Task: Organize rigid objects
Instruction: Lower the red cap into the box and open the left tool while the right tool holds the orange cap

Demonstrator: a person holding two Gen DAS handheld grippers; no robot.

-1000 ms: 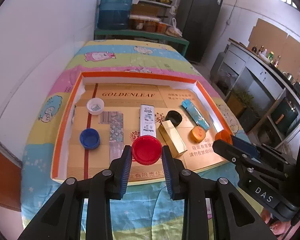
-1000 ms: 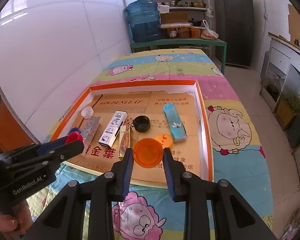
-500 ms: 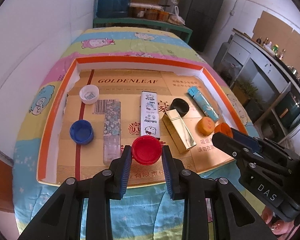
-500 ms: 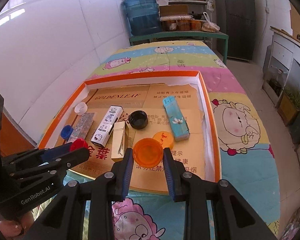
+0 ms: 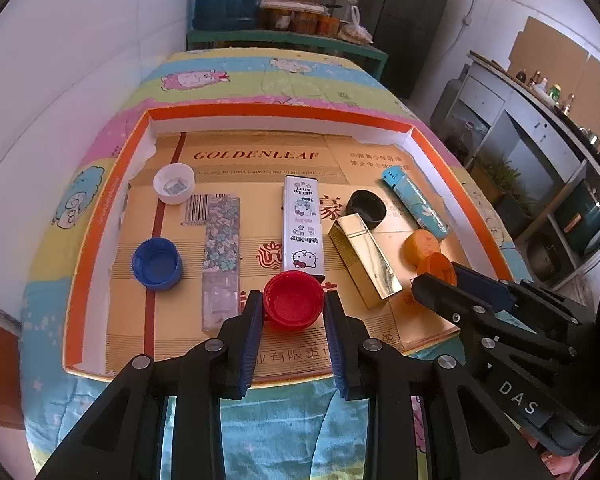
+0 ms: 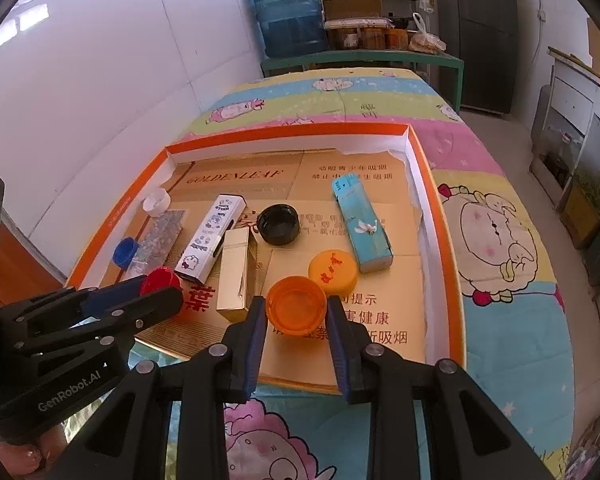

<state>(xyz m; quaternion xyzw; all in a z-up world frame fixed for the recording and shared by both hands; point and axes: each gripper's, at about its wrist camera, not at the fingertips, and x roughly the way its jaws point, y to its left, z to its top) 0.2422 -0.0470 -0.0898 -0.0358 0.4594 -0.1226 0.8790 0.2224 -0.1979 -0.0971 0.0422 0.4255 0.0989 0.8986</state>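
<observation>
Left gripper (image 5: 293, 312) clamps a red bottle cap (image 5: 293, 299), open side up, ribbed rim, at six o'clock over the orange-rimmed tray (image 5: 85, 240). Right gripper (image 6: 297, 320) clamps a translucent orange cap (image 6: 297, 308), hollow up, at the tray's six o'clock edge.
</observation>
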